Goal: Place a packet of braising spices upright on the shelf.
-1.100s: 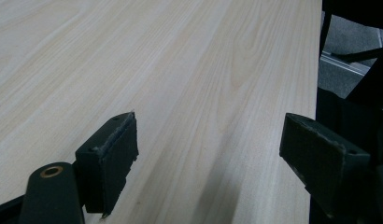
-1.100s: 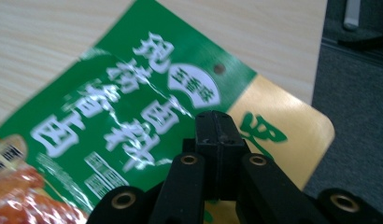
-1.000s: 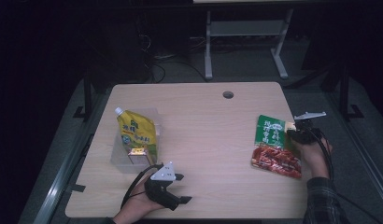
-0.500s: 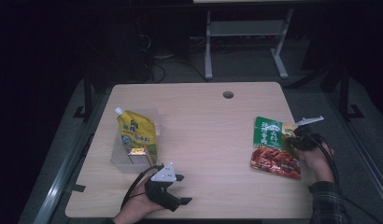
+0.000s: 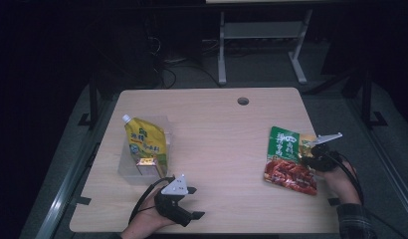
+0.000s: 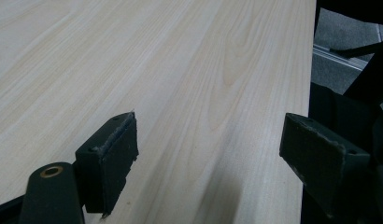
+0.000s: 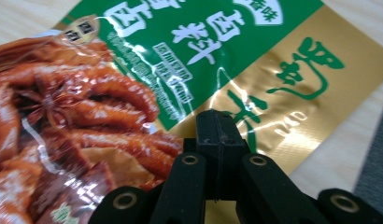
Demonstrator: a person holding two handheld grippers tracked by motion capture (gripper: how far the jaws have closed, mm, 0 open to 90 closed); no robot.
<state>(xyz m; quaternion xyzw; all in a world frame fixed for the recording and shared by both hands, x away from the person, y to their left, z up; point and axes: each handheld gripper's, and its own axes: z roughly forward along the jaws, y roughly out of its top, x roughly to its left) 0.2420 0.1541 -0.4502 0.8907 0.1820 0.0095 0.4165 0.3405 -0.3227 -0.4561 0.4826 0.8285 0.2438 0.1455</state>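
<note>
A: Left to right. Yellow spout pouch leans in the clear box at the left of the table. Left gripper sits at the near edge, jaws wide apart, nothing between them, bare wood ahead.

B: And the right?

A: Right gripper has its jaws pressed together at the near right edge of the green-and-red food packet, which lies flat at the table's right side. Whether film is pinched between the pads I can't tell.

B: Advice?

A: I'd judge it a slide toward centre. Keep the jaws low and level and move slowly; glossy film slips or buckles. Watch the right table edge.
</note>
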